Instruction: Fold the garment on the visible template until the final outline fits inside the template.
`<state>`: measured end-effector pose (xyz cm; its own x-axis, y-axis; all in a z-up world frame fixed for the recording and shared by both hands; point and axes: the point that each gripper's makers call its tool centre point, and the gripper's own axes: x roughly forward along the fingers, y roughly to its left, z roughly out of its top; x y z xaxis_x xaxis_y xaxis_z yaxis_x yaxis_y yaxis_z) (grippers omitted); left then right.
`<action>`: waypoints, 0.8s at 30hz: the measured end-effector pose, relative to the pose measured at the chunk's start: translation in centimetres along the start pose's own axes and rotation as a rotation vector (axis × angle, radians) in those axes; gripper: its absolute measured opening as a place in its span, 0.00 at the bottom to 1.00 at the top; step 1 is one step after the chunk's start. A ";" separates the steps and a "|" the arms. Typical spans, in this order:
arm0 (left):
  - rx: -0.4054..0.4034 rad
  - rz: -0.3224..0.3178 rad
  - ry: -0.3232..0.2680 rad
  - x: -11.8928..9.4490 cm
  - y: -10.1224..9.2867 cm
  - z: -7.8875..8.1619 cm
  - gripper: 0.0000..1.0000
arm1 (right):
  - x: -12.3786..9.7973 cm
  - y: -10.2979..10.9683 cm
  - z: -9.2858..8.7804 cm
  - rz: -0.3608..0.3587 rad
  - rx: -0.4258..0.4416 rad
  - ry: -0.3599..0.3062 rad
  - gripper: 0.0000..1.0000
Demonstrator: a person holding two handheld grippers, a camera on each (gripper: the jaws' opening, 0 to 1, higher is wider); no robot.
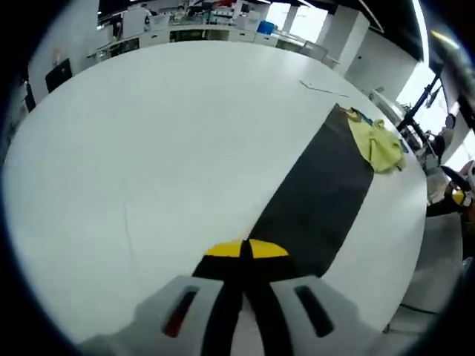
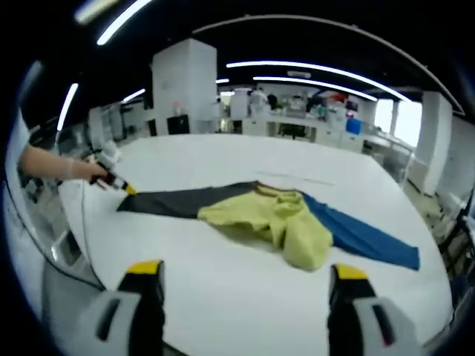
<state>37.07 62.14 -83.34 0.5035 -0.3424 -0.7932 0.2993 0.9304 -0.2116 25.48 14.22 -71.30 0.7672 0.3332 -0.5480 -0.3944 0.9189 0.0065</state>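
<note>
Yellow-green fabric, the crumpled garment (image 2: 274,219), lay ahead of the right gripper (image 2: 245,285), whose jaws stood wide apart and empty. It rested on a dark and blue template strip (image 2: 356,236) across the white table (image 2: 223,289). The left gripper (image 1: 246,256) had its jaws pressed together at the strip's near end.

1. We see the left claw (image 1: 246,251) as two pale grey moulded jaws with black inner faces, yellow-capped tips, and a slot in each, the left one red.
2. The right claw (image 2: 245,278) has pale grey bodies, black fingers, yellow tip pads, and dark slots.
</note>
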 end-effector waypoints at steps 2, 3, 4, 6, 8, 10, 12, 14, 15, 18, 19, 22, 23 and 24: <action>0.010 -0.005 -0.010 -0.2 -0.2 0.2 0.00 | -0.1 0.1 0.1 -0.001 -0.002 -0.005 0.92; 0.019 -0.016 -0.015 -0.3 -0.5 0.2 0.00 | -0.2 0.0 0.1 -0.002 -0.002 -0.007 0.92; 0.026 -0.022 -0.013 -0.5 -0.9 0.1 0.00 | -0.2 0.0 0.1 -0.003 -0.001 -0.008 0.92; 0.042 -0.032 -0.008 -0.7 -1.5 -0.1 0.00 | -0.4 -0.1 0.1 -0.006 0.000 -0.011 0.92; 0.077 -0.030 0.003 -0.9 -1.8 -0.4 0.00 | -0.5 -0.1 0.0 -0.008 0.002 -0.016 0.92; 0.082 -0.029 0.001 -1.3 -2.1 -0.5 0.00 | -0.7 0.0 0.0 -0.008 0.002 -0.018 0.92; 0.070 -0.052 -0.009 -1.9 -2.9 -0.5 0.00 | -0.8 0.1 -0.2 -0.008 0.002 -0.018 0.91; 0.105 -0.030 -0.003 -2.3 -3.0 -0.9 0.00 | -0.9 0.2 -0.4 -0.007 -0.001 -0.015 0.92; 0.131 -0.001 -0.003 -2.5 -2.5 -1.0 0.00 | -1.0 0.2 -0.4 -0.007 -0.003 -0.016 0.92; 0.098 0.029 0.011 -2.2 -1.1 -1.8 0.02 | -1.3 0.4 -0.5 -0.010 0.004 -0.029 0.92; 0.083 0.030 0.019 -2.3 -1.0 -2.0 0.04 | -1.4 0.4 -0.7 -0.009 0.009 -0.027 0.92; 0.100 0.071 0.019 -2.4 -0.1 -2.6 0.19 | -1.7 0.5 -1.0 -0.012 0.003 -0.022 0.91; 0.102 0.081 0.022 -2.5 0.1 -2.8 0.23 | -1.8 0.5 -1.0 -0.014 0.004 -0.022 0.91; 0.084 0.094 0.022 -2.4 0.7 -3.0 0.26 | -1.9 0.5 -1.1 -0.015 0.010 -0.024 0.91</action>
<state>33.63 63.96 -83.30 0.5151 -0.2502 -0.8198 0.3189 0.9437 -0.0876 23.31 13.78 -71.20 0.7850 0.3244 -0.5278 -0.3778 0.9259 0.0070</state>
